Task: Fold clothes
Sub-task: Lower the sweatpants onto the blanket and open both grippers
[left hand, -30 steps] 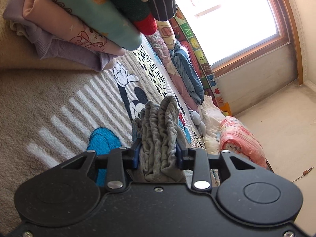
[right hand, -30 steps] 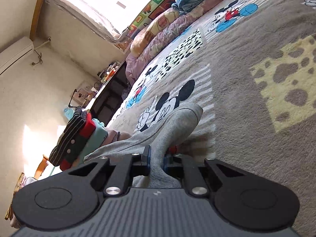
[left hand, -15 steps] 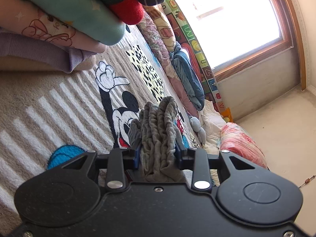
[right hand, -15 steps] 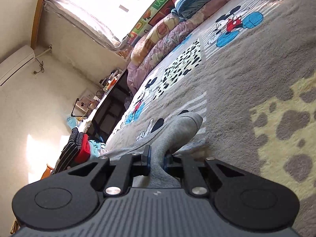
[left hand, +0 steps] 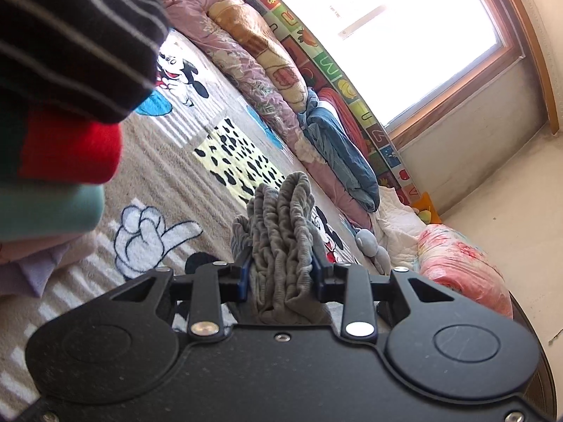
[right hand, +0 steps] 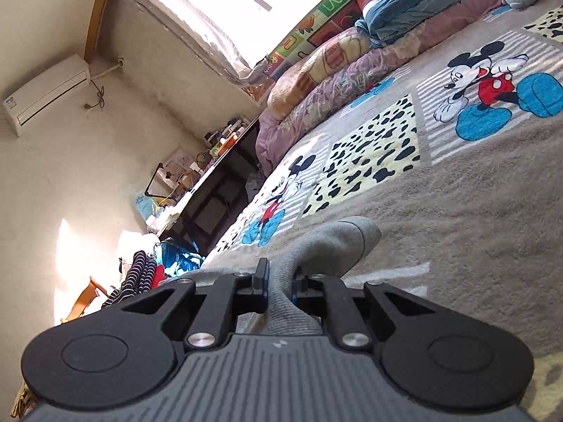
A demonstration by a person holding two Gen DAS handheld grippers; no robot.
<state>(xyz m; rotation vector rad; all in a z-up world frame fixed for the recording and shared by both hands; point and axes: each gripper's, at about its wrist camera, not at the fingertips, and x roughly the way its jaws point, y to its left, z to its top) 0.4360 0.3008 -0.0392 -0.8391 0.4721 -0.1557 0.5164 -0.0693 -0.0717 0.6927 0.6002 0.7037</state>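
Grey garment (left hand: 281,242), soft and light: gathered elastic band bunched and clamped in left claw (left hand: 281,270), held above the cartoon blanket (left hand: 169,161). Folded stack (left hand: 67,105) close at left, likely in the way. Right view: smooth knit fold (right hand: 330,246) pinched in right claw (right hand: 279,286), low over the blanket; best gripped at edges.

Grey ribbed garment (left hand: 281,232) between blue-padded black fingers. Blanket (left hand: 169,161): taupe ground, with yellow panels spotted black and white-striped panels bearing a mouse figure in red, black and blue. At 10 o'clock, folded stack (left hand: 63,81): black with grey stripes, red, teal, lilac. Right wrist view: plain grey knit fold (right hand: 337,242).
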